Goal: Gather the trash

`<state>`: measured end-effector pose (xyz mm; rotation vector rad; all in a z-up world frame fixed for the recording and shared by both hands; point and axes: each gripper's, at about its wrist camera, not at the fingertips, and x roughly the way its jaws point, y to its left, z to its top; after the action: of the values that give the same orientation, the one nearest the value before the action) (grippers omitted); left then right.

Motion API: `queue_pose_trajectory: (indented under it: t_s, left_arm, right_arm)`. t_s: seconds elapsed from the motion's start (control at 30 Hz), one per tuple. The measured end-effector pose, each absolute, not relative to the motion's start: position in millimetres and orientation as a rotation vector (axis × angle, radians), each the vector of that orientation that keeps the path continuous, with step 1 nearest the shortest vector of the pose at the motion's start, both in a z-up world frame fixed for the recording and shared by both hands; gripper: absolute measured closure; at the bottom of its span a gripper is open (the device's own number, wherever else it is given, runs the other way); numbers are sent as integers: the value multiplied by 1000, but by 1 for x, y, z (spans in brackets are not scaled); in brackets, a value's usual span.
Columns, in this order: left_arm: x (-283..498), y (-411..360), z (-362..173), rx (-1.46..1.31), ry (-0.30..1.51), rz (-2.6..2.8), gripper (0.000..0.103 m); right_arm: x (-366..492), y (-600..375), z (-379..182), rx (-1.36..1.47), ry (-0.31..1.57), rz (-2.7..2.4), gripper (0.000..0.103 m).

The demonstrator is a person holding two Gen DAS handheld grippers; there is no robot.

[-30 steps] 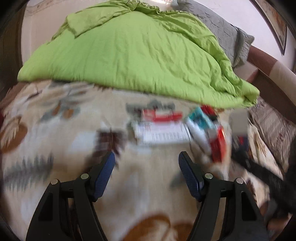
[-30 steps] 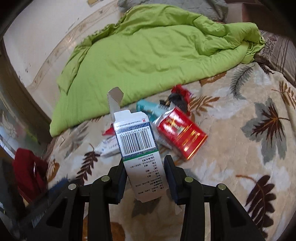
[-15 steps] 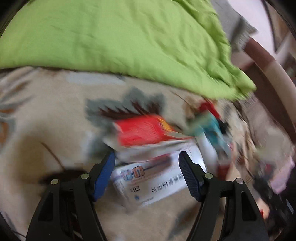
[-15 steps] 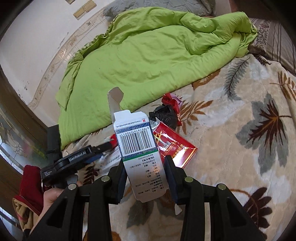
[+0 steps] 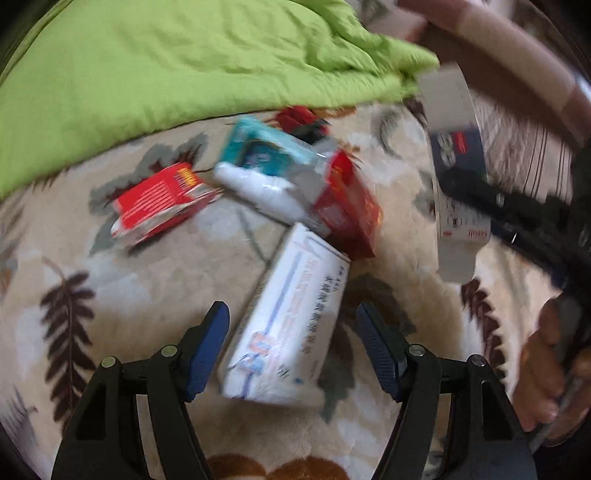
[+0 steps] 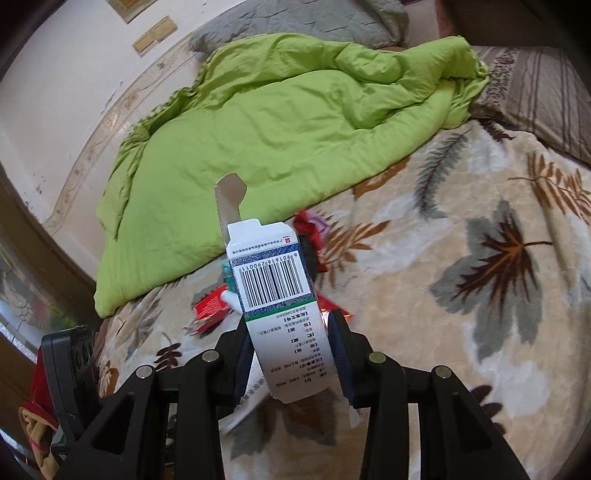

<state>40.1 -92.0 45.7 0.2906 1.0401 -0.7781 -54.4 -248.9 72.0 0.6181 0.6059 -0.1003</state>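
Note:
My left gripper [image 5: 293, 341] is open, its fingers either side of a white and blue medicine box [image 5: 291, 325] lying on the leaf-patterned blanket [image 5: 110, 295]. Behind it lies a trash pile: a red box [image 5: 159, 203], a white bottle [image 5: 258, 192], a teal box [image 5: 262, 151] and a red carton [image 5: 347, 206]. My right gripper [image 6: 291, 354] is shut on a white barcode box [image 6: 280, 306] with its flap up. That box also shows at the right of the left wrist view [image 5: 458, 177].
A green duvet [image 6: 288, 118] covers the far half of the bed. A grey pillow [image 6: 295, 22] lies beyond it, a striped pillow [image 6: 535, 88] at the right. The left gripper's body [image 6: 70, 373] shows at the lower left.
My left gripper has moved in over the pile, and the white and blue box now lies lengthwise between its fingers. My right gripper still holds the barcode box, lifted slightly.

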Motion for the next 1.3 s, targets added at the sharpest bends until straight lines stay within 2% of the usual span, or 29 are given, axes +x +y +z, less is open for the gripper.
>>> queue_pose_trajectory:
  t_s: [0.17, 0.23, 0.37, 0.57, 0.8, 1.03, 1.3]
  left_arm:
    - [36, -123, 23, 477, 1037, -666, 33]
    - [31, -126, 18, 491, 1023, -636, 43]
    - [26, -107, 21, 362, 999, -563, 48]
    - [3, -46, 51, 176, 899, -464, 49]
    - [-64, 13, 95, 86, 734, -297, 48]
    - [-87, 22, 88, 54, 687, -219, 48]
    - [-92, 19, 80, 137, 623, -146, 48]
  right_arm:
    - [-58, -255, 73, 614, 604, -122, 61]
    - [-58, -254, 74, 600, 603, -126, 61]
    - [-59, -253, 73, 590, 608, -129, 61]
    - [-65, -239, 72, 518, 638, -126, 61]
    - [-83, -179, 73, 320, 678, -38, 61]
    - [-132, -166, 68, 225, 678, -53, 61]
    - [-127, -141, 68, 132, 651, -65, 61]
